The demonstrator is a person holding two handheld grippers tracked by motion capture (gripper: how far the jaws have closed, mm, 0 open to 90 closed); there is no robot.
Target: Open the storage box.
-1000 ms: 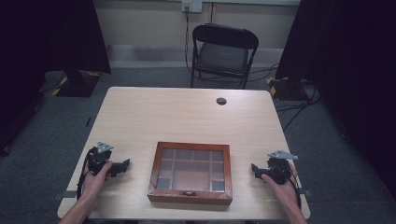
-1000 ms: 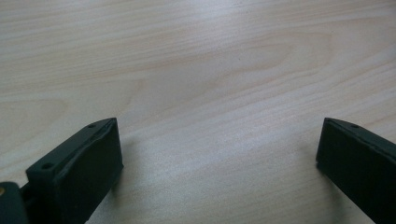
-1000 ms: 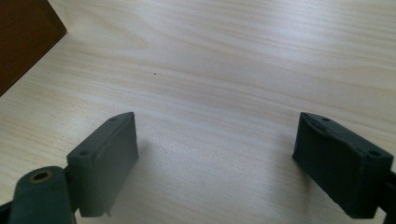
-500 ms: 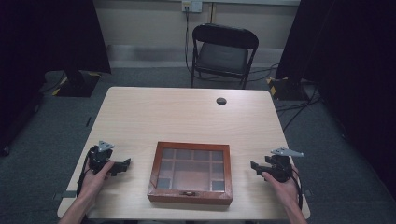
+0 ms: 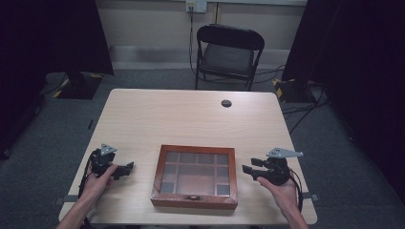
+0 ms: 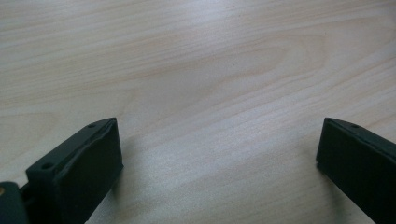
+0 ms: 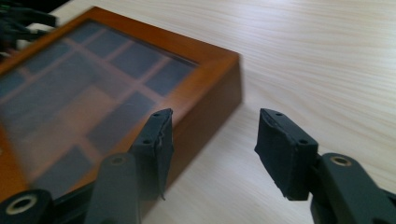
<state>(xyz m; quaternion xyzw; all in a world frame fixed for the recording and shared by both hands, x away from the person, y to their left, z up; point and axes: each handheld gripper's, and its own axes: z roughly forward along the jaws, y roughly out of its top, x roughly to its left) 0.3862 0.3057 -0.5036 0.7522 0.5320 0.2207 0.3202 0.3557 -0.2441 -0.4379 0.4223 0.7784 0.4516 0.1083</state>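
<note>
Nothing is yet gripped: fingers of left gripper (image 5: 125, 168) and right gripper (image 5: 247, 169) are held apart, with the closed, glass-lidded brown wooden box (image 5: 195, 175) lying between them on the pale wooden surface (image 5: 191, 119).

A light wood table (image 5: 181, 119) stands on grey carpet (image 5: 47, 143), with a black folding chair (image 5: 228, 55) beyond it at twelve o'clock against a pale wall (image 5: 148, 24), black curtains (image 5: 47, 38) at ten and two o'clock, and cables (image 5: 305, 112) trailing at two o'clock.
</note>
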